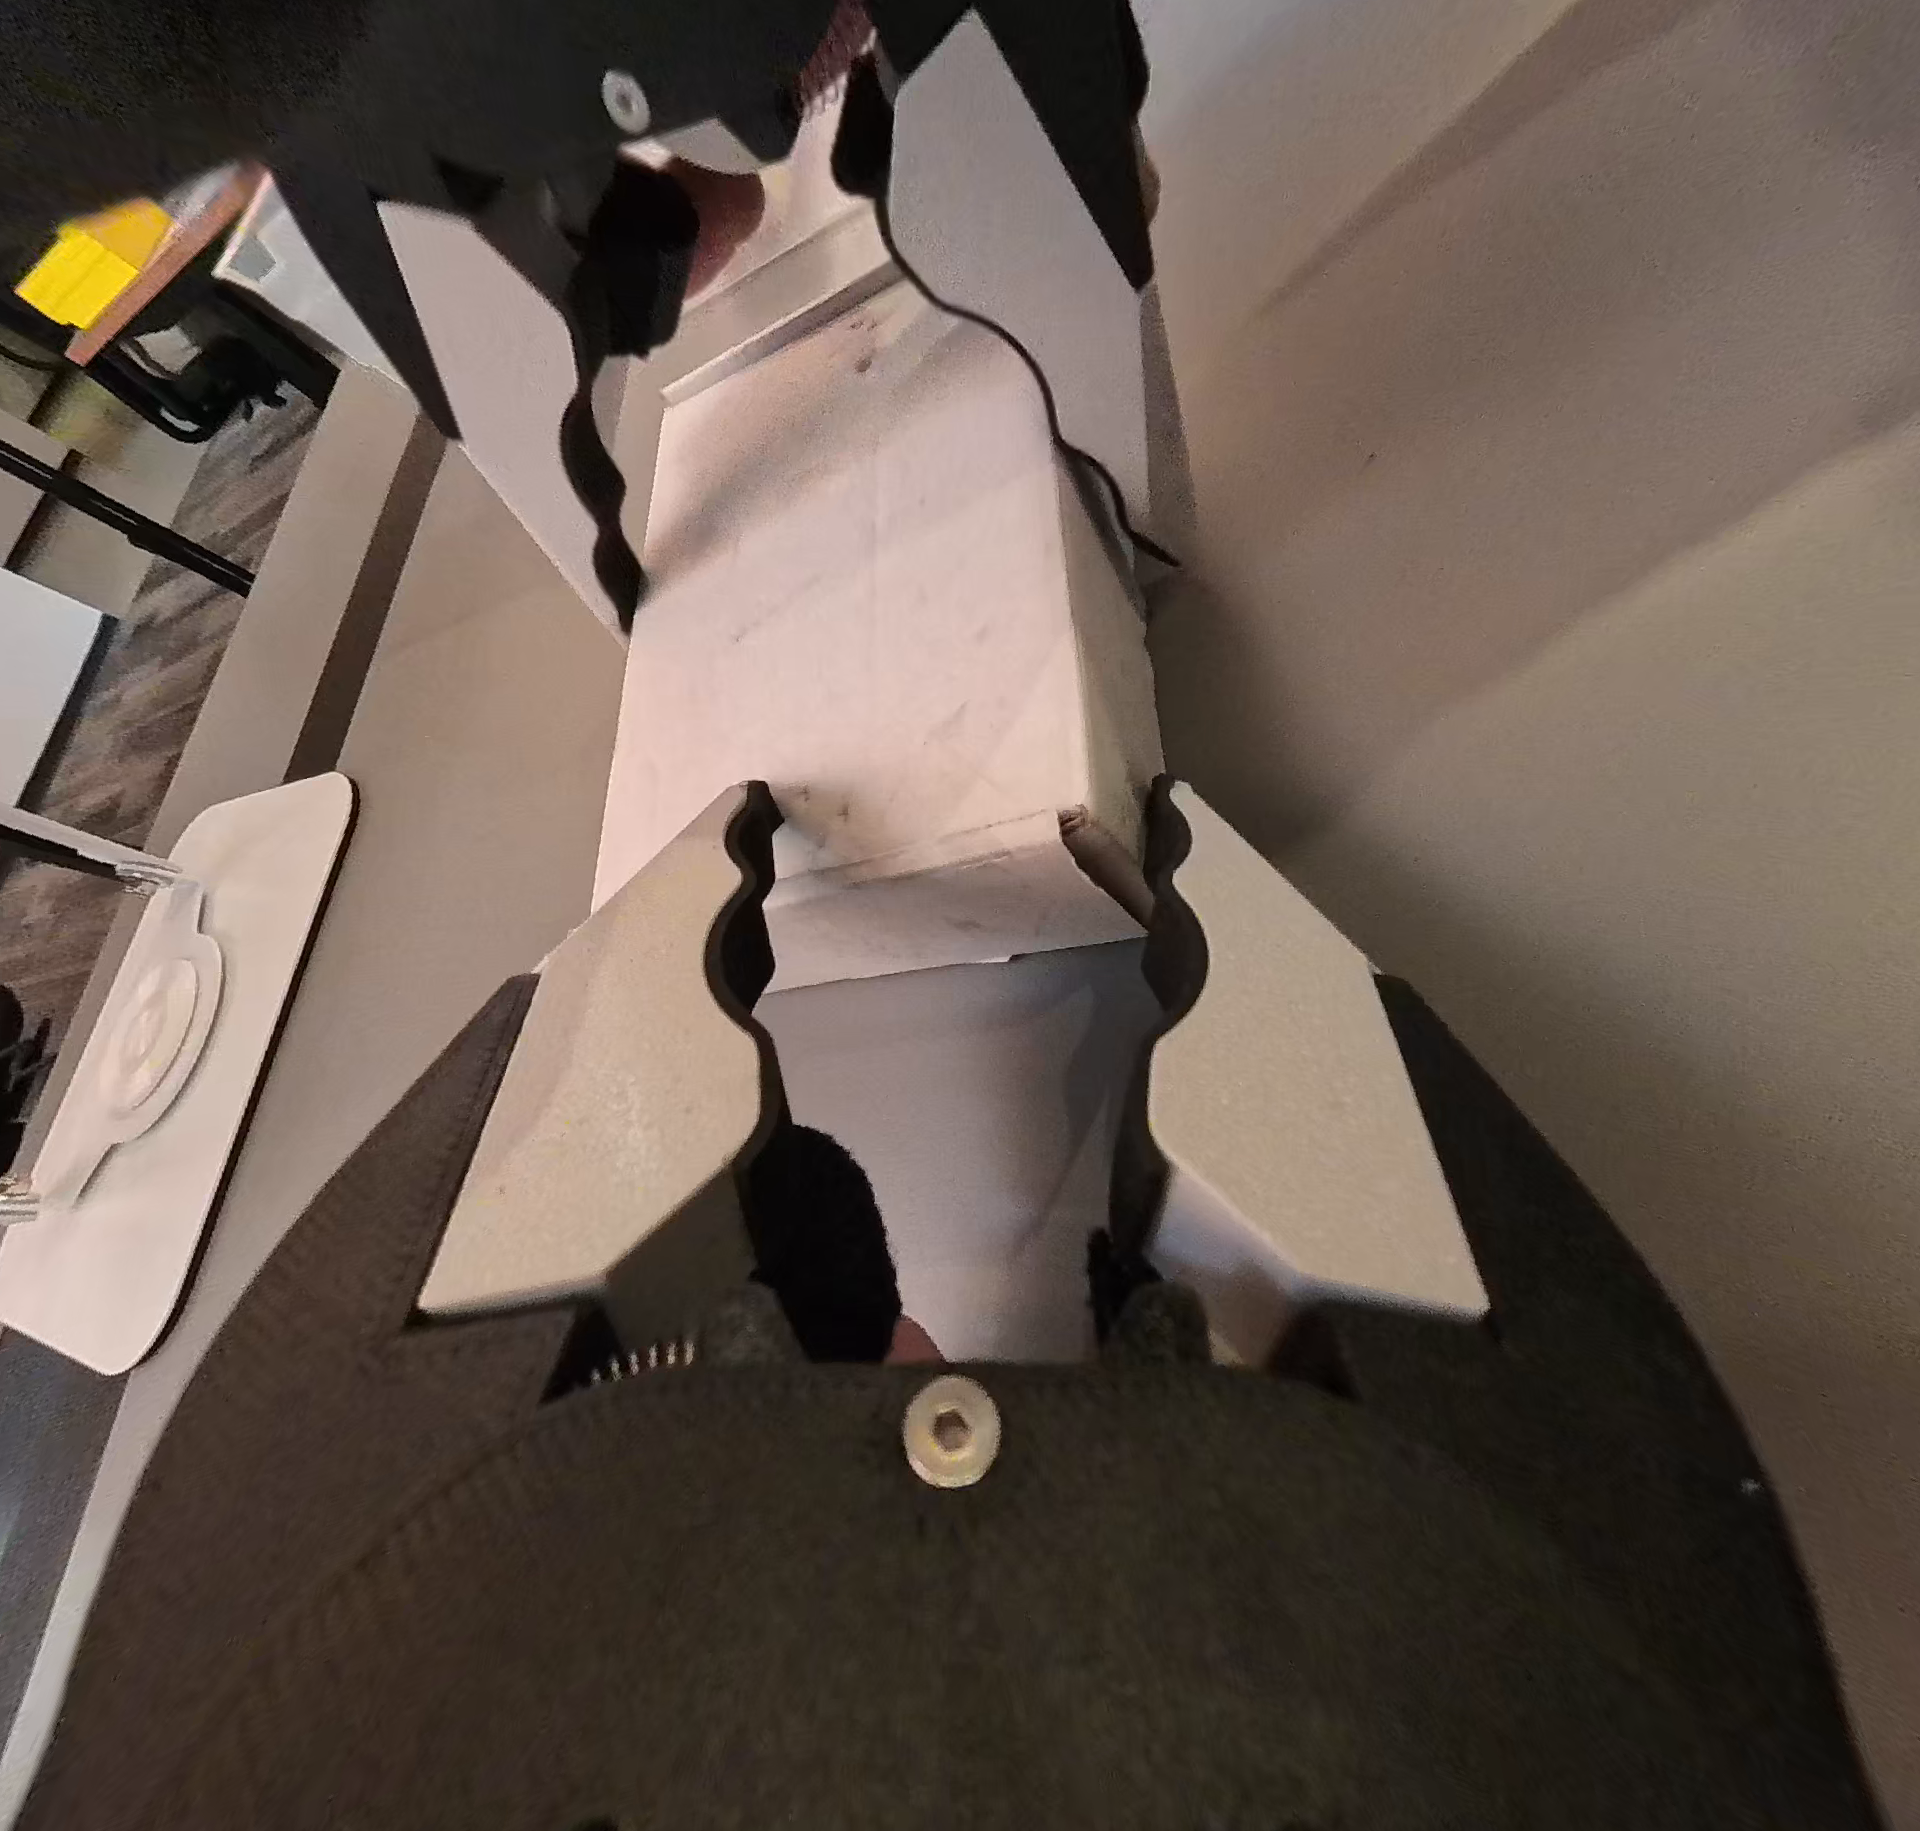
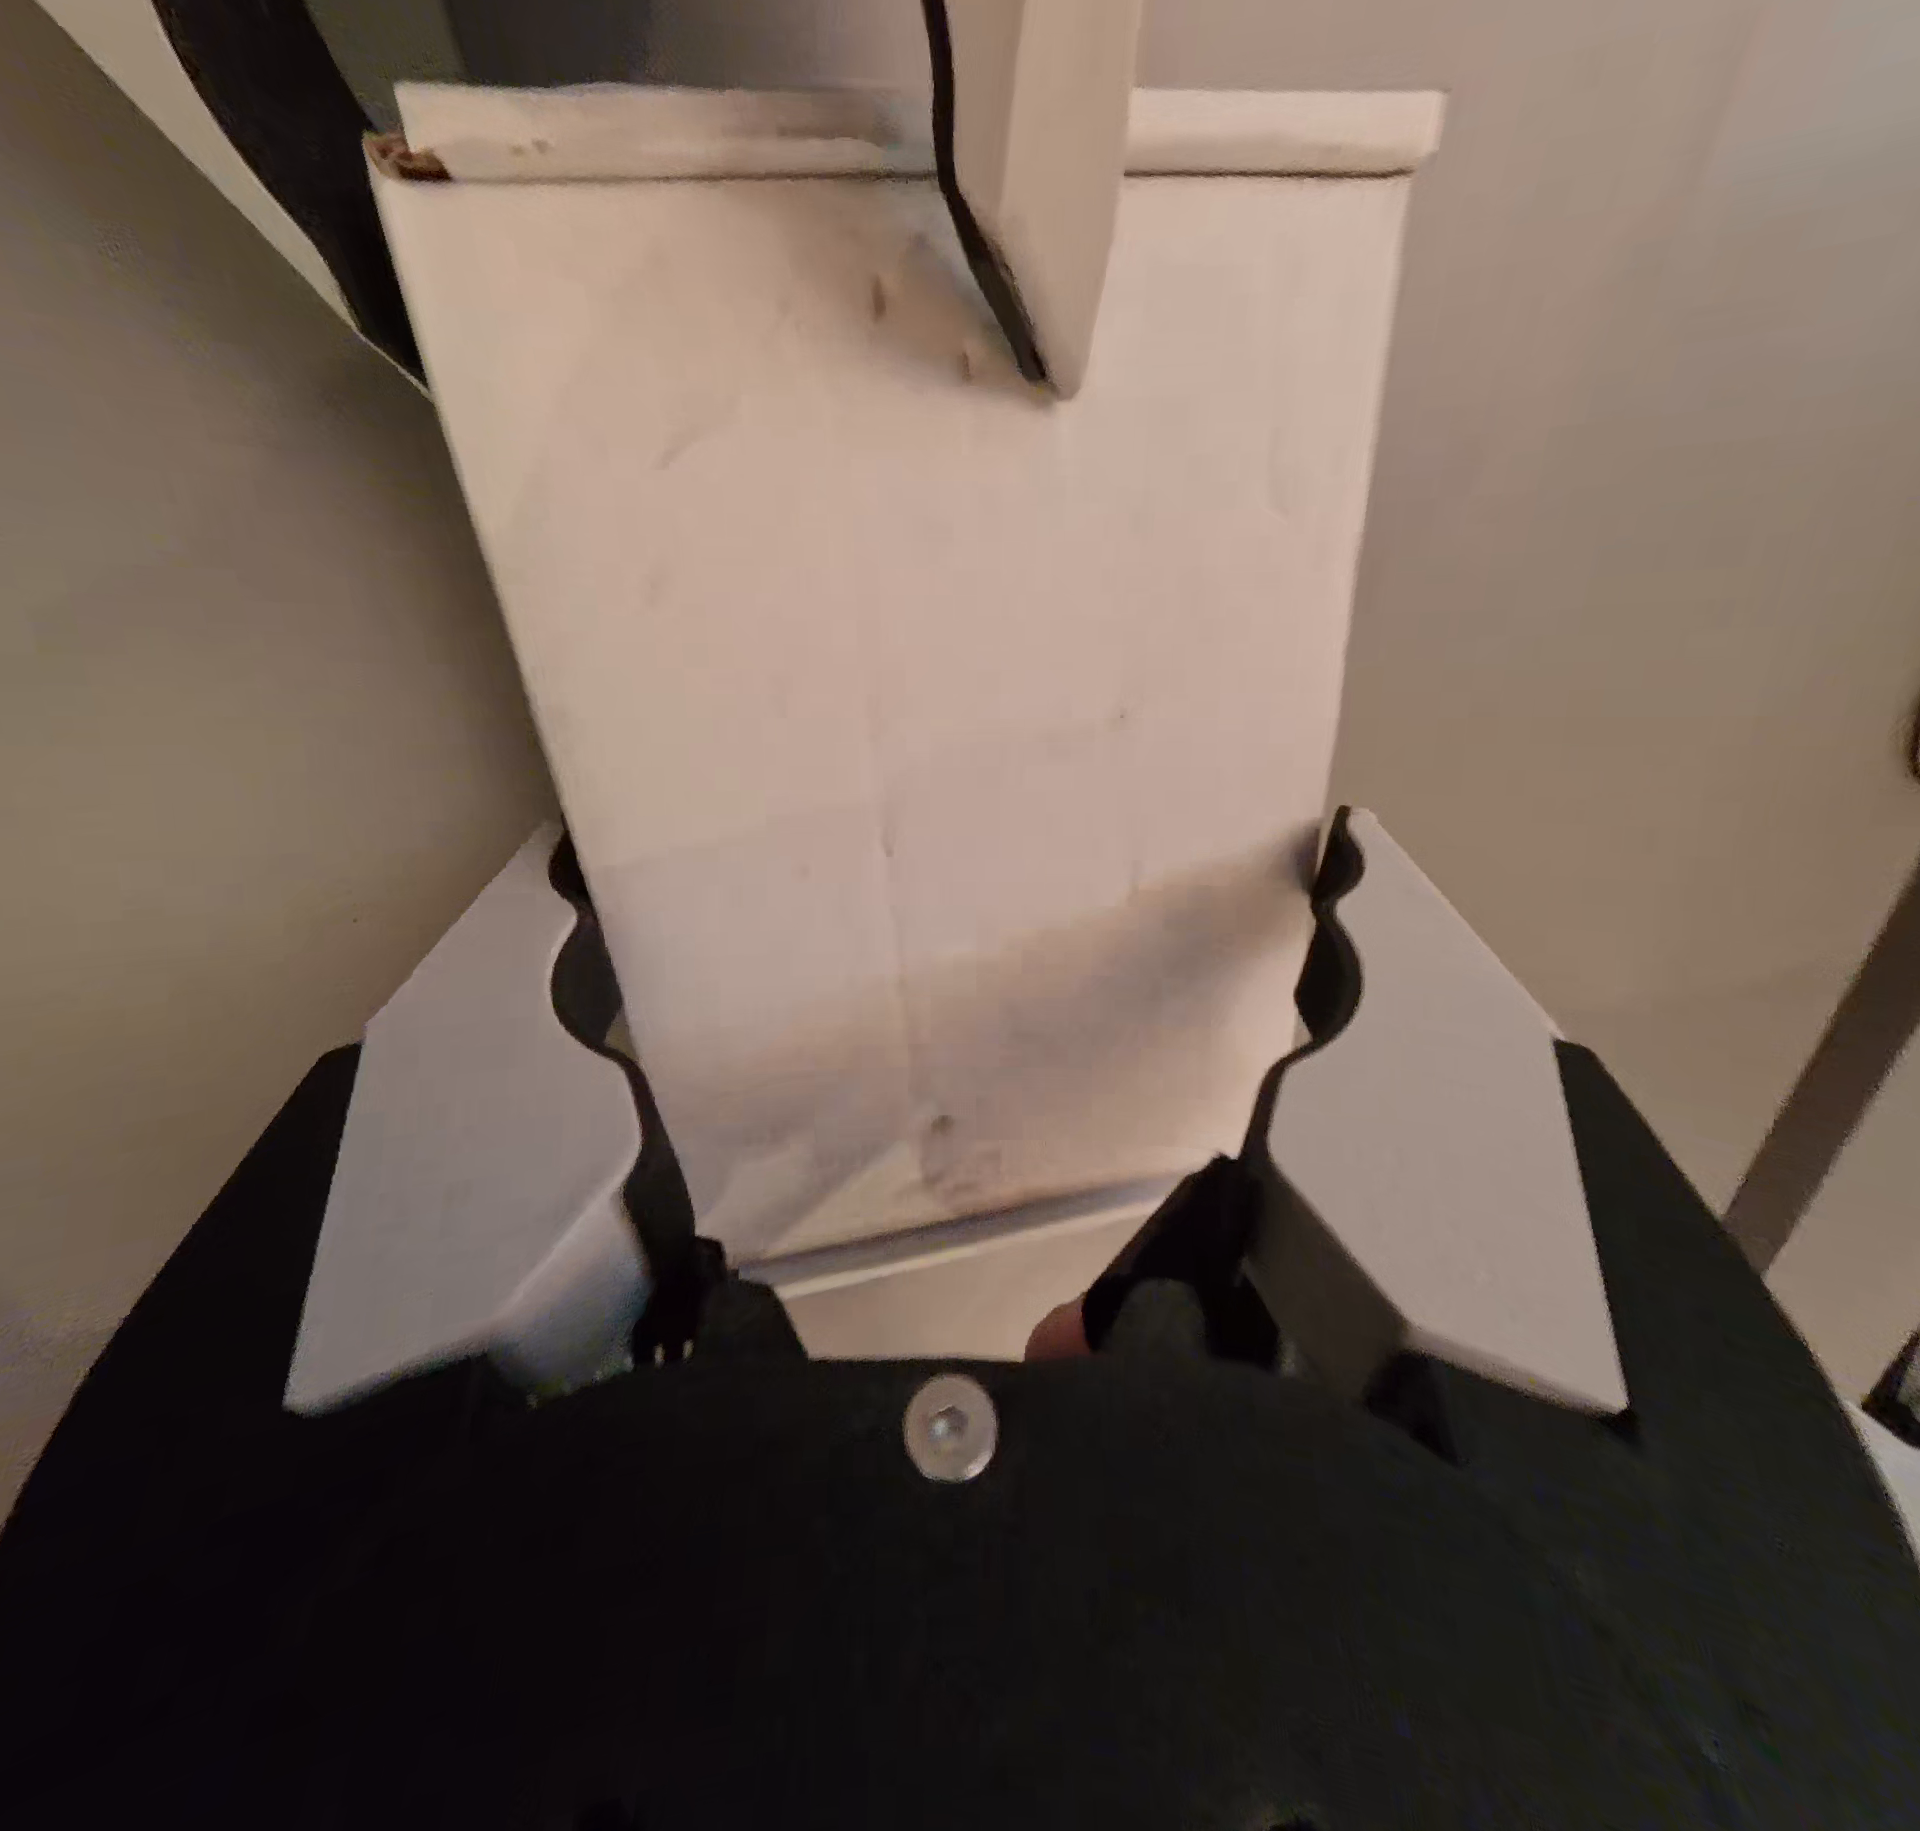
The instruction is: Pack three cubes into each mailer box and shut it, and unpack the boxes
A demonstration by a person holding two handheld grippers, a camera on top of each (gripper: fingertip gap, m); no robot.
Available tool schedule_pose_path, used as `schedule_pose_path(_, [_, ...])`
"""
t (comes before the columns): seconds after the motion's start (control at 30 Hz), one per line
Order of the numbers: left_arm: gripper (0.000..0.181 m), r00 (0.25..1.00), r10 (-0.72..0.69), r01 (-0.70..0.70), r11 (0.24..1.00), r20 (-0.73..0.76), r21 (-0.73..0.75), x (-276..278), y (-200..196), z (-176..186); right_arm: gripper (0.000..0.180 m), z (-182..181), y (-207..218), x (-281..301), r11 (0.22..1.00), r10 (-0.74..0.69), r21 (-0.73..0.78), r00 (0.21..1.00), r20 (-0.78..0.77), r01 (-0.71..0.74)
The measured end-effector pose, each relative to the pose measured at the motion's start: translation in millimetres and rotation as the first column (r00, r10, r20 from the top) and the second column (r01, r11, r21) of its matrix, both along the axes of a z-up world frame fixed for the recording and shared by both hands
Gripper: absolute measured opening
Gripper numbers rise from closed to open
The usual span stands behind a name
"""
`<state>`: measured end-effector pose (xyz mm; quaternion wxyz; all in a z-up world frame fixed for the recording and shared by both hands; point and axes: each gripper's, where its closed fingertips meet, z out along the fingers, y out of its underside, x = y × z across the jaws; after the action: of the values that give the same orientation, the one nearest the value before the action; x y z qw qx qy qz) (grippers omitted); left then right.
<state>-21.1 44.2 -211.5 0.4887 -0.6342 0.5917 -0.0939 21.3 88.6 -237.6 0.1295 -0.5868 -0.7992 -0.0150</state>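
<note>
A shut white mailer box [image 1: 883,638] lies lengthwise on the grey table between my two grippers. My left gripper [image 1: 961,805] is open at the box's near end. One of its fingers rests on the lid and the other runs along the box's side; the finger on the lid also shows in the right wrist view [image 2: 1060,171]. My right gripper [image 2: 956,836] straddles the other end of the box [image 2: 935,586], with a finger against each long side. It also shows at the far end in the left wrist view [image 1: 883,576]. No cubes are in view.
The grey table [image 1: 1558,742] stretches out to the right of the box. A flat white plate with a round fitting [image 1: 177,1002] lies by the table's left edge. Beyond that edge are patterned floor and a desk with a yellow object [image 1: 83,269].
</note>
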Motion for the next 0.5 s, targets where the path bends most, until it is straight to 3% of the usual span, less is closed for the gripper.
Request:
schedule_pose_path(0.23, [0.071,1.000,0.003,-0.003,1.000,0.022,0.018,1,0,2,0.136,-3,0,-3,1.000,0.001,-0.009,1.000,-0.024,-0.001])
schedule_pose_path(0.5, [0.076,0.971,0.017,-0.033,0.998,0.237,0.062,-5,8,34,0.135,13,3,4,0.995,-0.065,-0.086,0.990,-0.128,0.055])
